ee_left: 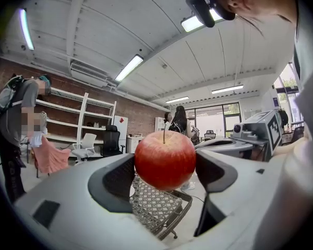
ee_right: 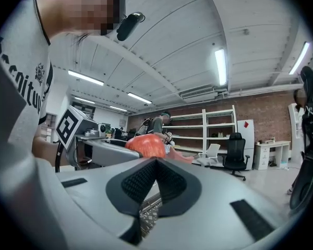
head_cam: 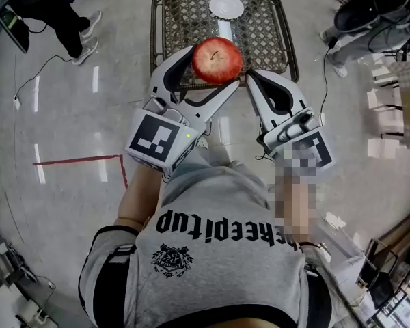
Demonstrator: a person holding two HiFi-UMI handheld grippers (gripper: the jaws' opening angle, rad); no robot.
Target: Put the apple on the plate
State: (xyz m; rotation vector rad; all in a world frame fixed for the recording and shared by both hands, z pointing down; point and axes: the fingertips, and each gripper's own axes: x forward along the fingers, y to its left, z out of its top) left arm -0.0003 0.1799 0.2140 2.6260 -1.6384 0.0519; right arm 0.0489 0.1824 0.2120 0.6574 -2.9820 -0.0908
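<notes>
Brick wall (ee_right: 261, 107), white shelving (ee_right: 203, 117), glossy grey floor (head_cam: 68, 115)

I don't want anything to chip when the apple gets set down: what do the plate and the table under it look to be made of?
The plate looks like glazed ceramic or melamine: smooth, evenly white, with a faint sheen. Which of the two cannot be told. The table has an open diamond-lattice top, woven wicker or wire, set in a dark, rounded frame that looks like painted metal.
</notes>
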